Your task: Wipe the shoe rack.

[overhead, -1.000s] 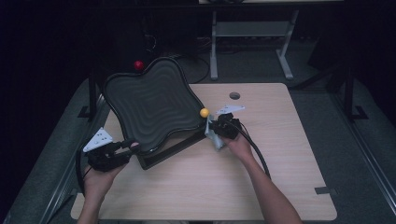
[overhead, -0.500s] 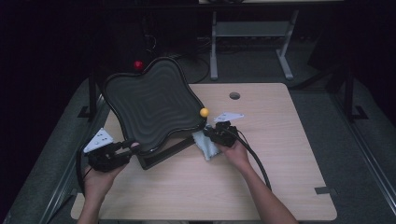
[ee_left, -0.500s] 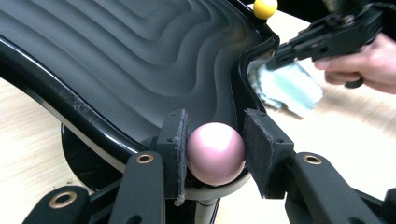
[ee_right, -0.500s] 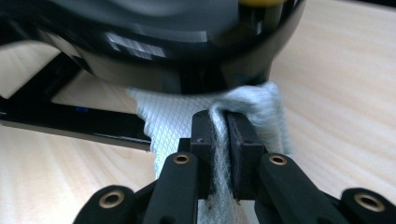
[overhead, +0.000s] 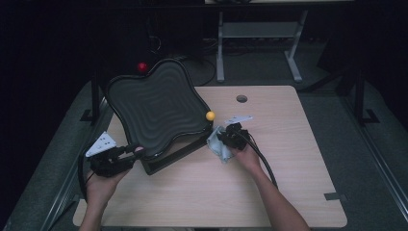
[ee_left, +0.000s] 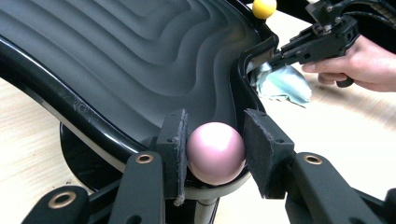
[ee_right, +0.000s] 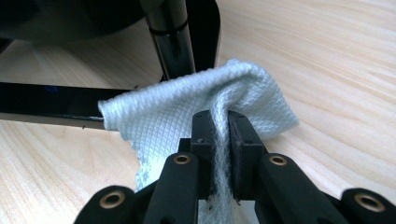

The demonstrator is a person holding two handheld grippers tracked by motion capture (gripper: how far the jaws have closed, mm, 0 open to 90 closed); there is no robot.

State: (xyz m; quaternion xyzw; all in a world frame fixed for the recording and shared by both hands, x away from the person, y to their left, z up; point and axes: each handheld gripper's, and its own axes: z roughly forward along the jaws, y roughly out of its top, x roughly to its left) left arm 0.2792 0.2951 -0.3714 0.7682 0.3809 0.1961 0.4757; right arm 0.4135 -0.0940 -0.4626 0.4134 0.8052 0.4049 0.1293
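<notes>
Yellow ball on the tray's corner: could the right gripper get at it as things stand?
Probably not yet: the yellow ball sits close above the right gripper with nothing between, but its fingers are shut on the cloth.

The left gripper (overhead: 126,150) is a matt black two-jaw tool topped by a pale grey three-cornered plate (overhead: 100,144); its jaw arms carry brass-coloured rivets (ee_left: 144,158), and its pads (ee_left: 179,140) are dark, rough-faced blocks with frayed edges; a black cable (overhead: 81,171) trails from its body. The right gripper (overhead: 225,138) is built alike, black with its own grey plate (overhead: 238,119); brass-ringed rivets (ee_right: 181,159) mark its arms; a black cable (overhead: 263,161) runs back along the bare, sleeveless forearm (overhead: 279,204).
</notes>
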